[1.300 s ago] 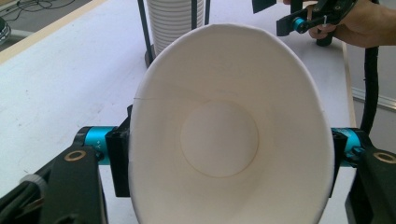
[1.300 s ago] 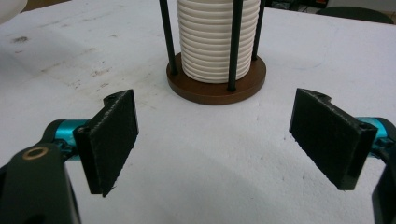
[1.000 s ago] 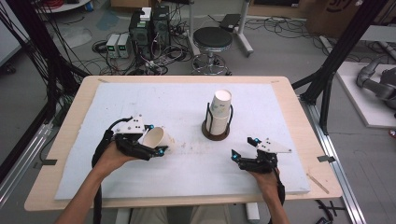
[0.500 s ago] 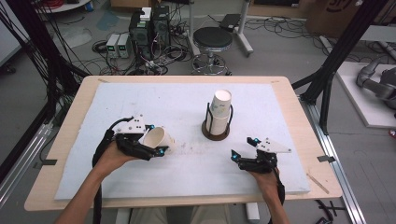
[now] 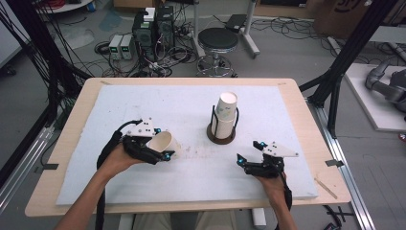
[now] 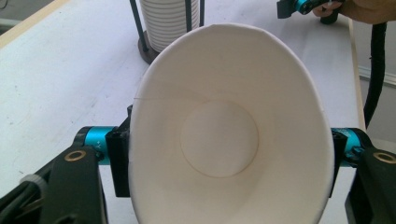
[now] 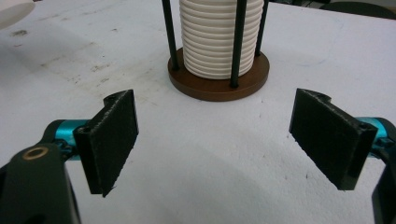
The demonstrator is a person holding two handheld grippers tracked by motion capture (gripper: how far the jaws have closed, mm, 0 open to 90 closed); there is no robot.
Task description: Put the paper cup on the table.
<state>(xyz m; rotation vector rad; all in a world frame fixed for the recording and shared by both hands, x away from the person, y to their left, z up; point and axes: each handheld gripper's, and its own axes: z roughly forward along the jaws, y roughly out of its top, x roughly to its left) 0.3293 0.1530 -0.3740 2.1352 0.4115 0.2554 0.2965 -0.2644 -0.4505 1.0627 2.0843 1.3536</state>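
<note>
Paper cup sits pinched on its side in the left gripper — squashed oval, perhaps too tight. Ease that squeeze. The right gripper rests spread and empty near the cup stack — approach it squarely.

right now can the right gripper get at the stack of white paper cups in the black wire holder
Probably yes: the right gripper has its jaws open with nothing between them, and bare white table lies between it and the stack of white paper cups.
</note>
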